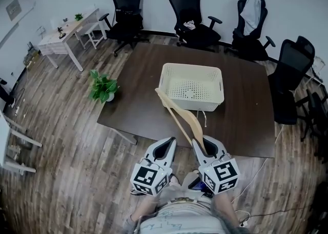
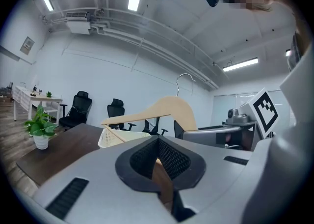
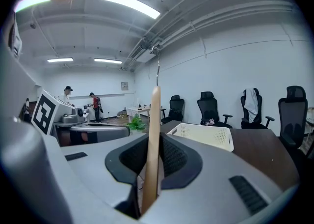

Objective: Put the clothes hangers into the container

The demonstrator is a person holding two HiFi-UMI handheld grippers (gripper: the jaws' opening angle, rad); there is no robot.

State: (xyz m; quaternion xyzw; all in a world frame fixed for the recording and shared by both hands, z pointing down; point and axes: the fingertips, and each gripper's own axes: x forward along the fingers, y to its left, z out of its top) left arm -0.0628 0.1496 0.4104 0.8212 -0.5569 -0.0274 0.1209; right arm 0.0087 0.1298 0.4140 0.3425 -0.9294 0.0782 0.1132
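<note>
A light wooden clothes hanger (image 1: 179,117) with a metal hook stands edge-on between the jaws of my right gripper (image 1: 206,144), which is shut on it; its arm reaches up and left to the near wall of the cream perforated container (image 1: 190,67). In the right gripper view the hanger (image 3: 153,134) rises upright from the jaws, with the container (image 3: 203,135) ahead to the right. My left gripper (image 1: 166,144) hovers beside it at the table's near edge, its jaws together with nothing held. The left gripper view shows the hanger (image 2: 167,107) in front of the container (image 2: 110,137).
The container sits on a dark brown table (image 1: 143,89). A potted plant (image 1: 104,88) stands at the table's left edge. Black office chairs (image 1: 192,17) line the far and right sides. A white desk (image 1: 64,38) stands far left. Two people stand far off in the right gripper view.
</note>
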